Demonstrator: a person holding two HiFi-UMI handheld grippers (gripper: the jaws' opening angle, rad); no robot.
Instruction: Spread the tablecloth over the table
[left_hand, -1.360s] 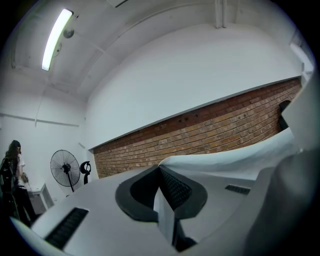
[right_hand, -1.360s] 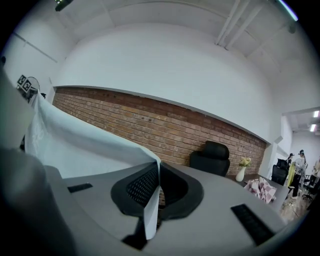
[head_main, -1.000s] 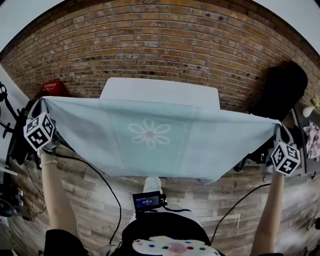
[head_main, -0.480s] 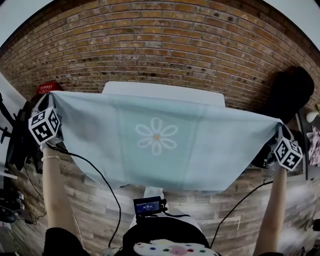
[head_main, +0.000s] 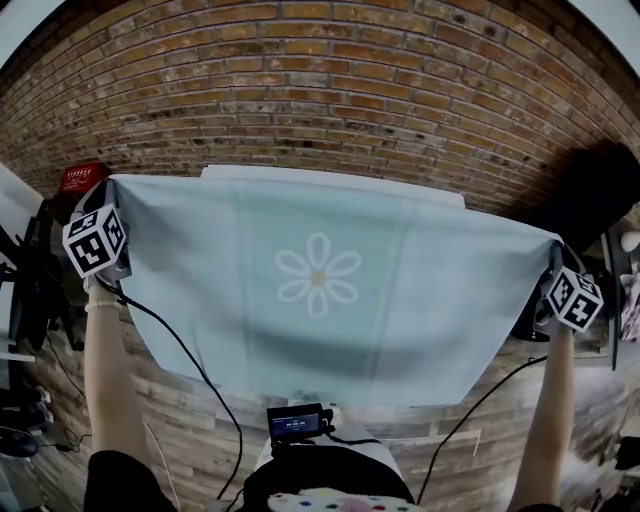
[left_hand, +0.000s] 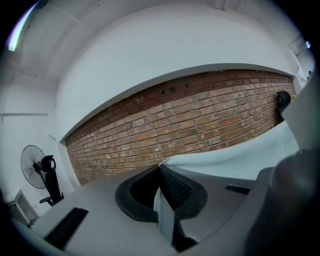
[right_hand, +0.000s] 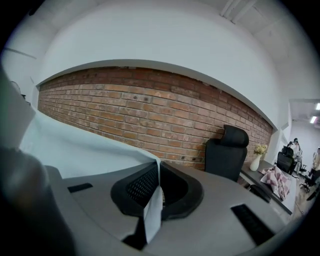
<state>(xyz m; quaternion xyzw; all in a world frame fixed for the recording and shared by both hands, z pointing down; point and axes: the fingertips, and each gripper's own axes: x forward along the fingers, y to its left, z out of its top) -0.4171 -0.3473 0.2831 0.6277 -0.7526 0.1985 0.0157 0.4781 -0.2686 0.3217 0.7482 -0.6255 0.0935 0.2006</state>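
Observation:
A pale blue tablecloth (head_main: 320, 290) with a white daisy at its middle hangs stretched in the air between my two grippers. It covers most of the white table (head_main: 330, 177), of which only a far strip shows. My left gripper (head_main: 103, 205) is shut on the cloth's left corner (left_hand: 165, 210); its marker cube sits at the left. My right gripper (head_main: 556, 258) is shut on the right corner (right_hand: 152, 212). In each gripper view a flap of cloth is pinched between the black pads and the sheet runs off sideways.
A brick wall (head_main: 320, 90) stands behind the table. A black office chair (head_main: 590, 190) is at the right, a red object (head_main: 80, 177) at the left. Cables (head_main: 190, 370) trail over the wooden floor. A fan (left_hand: 35, 165) stands by the wall.
Both grippers have carried the cloth forward toward the wall. It now hides more of the white table than before, and its near edge hangs wider.

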